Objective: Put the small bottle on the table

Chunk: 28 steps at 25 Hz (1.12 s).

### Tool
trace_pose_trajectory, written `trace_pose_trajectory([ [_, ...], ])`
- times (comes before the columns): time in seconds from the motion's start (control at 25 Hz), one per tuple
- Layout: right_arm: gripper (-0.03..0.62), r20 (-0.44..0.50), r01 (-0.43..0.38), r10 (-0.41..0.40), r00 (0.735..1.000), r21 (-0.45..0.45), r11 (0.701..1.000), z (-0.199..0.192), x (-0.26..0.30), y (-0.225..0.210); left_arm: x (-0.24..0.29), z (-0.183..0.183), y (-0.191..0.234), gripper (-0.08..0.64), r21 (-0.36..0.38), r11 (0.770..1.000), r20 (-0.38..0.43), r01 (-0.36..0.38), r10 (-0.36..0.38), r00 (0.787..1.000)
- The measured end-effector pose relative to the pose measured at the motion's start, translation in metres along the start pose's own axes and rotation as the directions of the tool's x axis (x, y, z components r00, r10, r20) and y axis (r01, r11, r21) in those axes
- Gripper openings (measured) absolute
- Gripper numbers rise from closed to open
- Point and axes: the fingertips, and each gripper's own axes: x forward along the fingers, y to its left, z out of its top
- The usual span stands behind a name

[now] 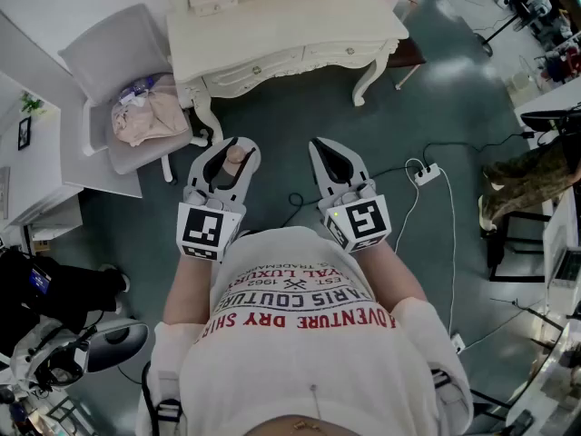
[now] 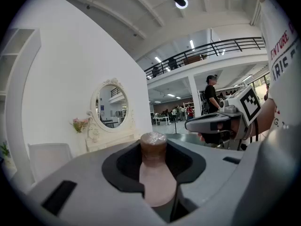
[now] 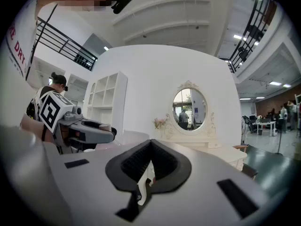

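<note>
My left gripper (image 1: 224, 164) is shut on a small pink bottle (image 1: 235, 157) with a brown cap and holds it above the floor, about level. In the left gripper view the bottle (image 2: 154, 175) stands upright between the dark pads. My right gripper (image 1: 334, 163) hangs beside it to the right, shut, with nothing between its pads (image 3: 151, 163). Both grippers point at the white dressing table (image 1: 282, 31), which stands ahead of them across a strip of floor. In the right gripper view its top (image 3: 221, 153) lies under an oval mirror (image 3: 189, 108).
A grey chair (image 1: 126, 82) with a pink cloth (image 1: 148, 117) on its seat stands left of the table. Cables and a power strip (image 1: 427, 173) lie on the floor at the right. A white shelf unit (image 3: 107, 105) stands left of the mirror.
</note>
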Motion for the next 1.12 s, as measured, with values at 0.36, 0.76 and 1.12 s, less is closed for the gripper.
trace_pose_trajectory([
  [0.36, -0.002, -0.007, -0.012, 0.012, 1.0, -0.003, 1.0, -0.006, 0.008, -0.004, 0.007, -0.007, 0.003, 0.14, 0.002, 1.0, -0.009, 0.0, 0.0, 1.0],
  [0.76, -0.002, 0.001, -0.01, 0.01, 1.0, 0.042, 0.999, -0.012, 0.01, -0.026, 0.024, -0.012, 0.003, 0.14, -0.009, 1.0, -0.021, -0.024, 0.024, 1.0],
  [1.12, -0.002, -0.03, 0.003, -0.001, 1.0, 0.074, 0.997, -0.028, 0.049, -0.055, 0.063, -0.014, 0.026, 0.14, -0.022, 1.0, -0.021, -0.021, 0.021, 1.0],
])
